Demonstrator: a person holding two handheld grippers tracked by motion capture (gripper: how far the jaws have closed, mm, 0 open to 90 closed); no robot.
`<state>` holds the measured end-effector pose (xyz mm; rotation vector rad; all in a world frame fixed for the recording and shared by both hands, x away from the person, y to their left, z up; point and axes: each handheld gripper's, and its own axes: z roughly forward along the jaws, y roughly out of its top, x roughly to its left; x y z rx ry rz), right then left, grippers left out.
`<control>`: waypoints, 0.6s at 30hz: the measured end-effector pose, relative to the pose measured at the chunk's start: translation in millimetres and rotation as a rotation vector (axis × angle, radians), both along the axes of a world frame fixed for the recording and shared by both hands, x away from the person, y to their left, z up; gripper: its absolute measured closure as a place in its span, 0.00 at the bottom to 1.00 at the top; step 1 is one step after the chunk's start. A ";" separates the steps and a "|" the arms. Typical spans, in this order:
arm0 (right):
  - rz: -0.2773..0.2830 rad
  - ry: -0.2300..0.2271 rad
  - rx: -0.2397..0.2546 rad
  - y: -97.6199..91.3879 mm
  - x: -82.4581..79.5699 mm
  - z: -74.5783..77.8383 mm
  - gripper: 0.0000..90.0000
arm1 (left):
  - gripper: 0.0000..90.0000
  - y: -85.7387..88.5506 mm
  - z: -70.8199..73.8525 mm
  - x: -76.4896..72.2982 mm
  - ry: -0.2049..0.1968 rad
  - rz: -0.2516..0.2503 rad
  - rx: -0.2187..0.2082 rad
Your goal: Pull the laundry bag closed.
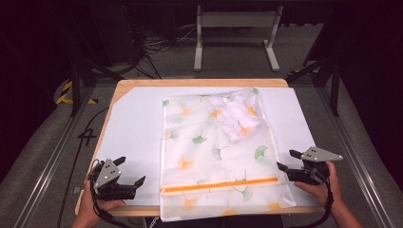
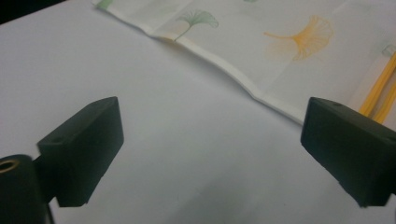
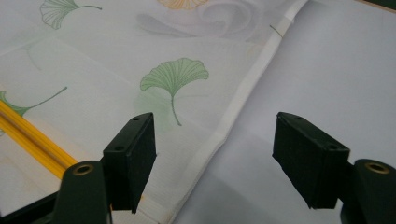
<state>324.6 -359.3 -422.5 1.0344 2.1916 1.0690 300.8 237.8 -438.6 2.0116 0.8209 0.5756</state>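
A translucent white mesh bag (image 1: pixel 214 147) printed with green and orange ginkgo leaves lies flat in the middle of the table, its orange zipper (image 1: pixel 221 185) running across near the front edge. A crumpled white cloth (image 1: pixel 236 115) shows through the bag at its far right corner. My left gripper (image 1: pixel 129 171) rests open at the front left, just left of the bag's edge (image 2: pixel 243 84). My right gripper (image 1: pixel 288 160) stands open at the bag's right edge (image 3: pixel 233 116), one jaw over the fabric, the other over the sheet. Nothing sits between either pair of jaws.
A white sheet (image 1: pixel 138 123) covers the wooden table (image 1: pixel 199 82). The bag's front end hangs slightly over the table's near edge. Beyond the table stand a metal frame (image 1: pixel 235 33) and cables on the floor. Rails run along both sides.
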 end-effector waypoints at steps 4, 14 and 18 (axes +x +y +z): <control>0.024 0.005 -0.008 3.7 -0.8 -1.4 0.36 | 0.13 -4.7 -0.6 -2.3 0.017 -0.031 0.003; 0.100 -0.004 0.045 24.7 6.7 7.4 0.48 | 0.43 -6.2 2.1 -25.5 0.027 -0.090 0.004; 0.162 -0.014 0.035 39.8 8.4 12.1 0.60 | 0.72 -13.1 1.3 -40.7 0.029 -0.150 0.023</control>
